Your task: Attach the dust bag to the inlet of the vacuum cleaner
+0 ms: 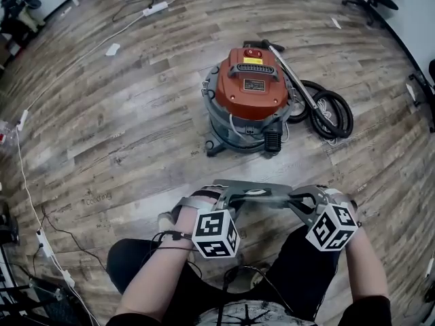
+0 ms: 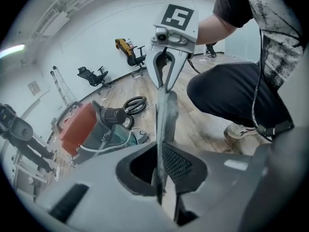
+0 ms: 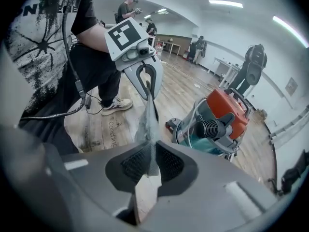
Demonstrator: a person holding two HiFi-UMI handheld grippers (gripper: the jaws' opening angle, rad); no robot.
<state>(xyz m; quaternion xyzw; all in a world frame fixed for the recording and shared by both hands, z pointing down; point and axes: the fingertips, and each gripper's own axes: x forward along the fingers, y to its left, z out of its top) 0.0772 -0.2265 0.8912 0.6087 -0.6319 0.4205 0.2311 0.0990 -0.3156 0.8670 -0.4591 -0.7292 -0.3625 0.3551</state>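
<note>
The vacuum cleaner [image 1: 248, 94] stands on the wood floor ahead, with an orange lid and a grey drum. Its black ribbed inlet [image 2: 113, 115] sticks out of the drum's side and faces me [image 3: 207, 128]. A flat grey dust bag [image 1: 258, 194] hangs stretched between both grippers, above the floor and short of the vacuum. My left gripper [image 2: 159, 153] is shut on one edge of the bag [image 2: 166, 115]. My right gripper [image 3: 150, 153] is shut on the opposite edge [image 3: 148, 122]. Each gripper view shows the other gripper pinching the far end.
A black hose [image 1: 326, 111] lies coiled right of the vacuum, with a metal wand [image 1: 292, 73] across it. White cables [image 1: 30, 202] run along the left floor and a power strip [image 1: 155, 8] lies far back. Office chairs [image 2: 91, 74] and people [image 3: 128, 6] are further off.
</note>
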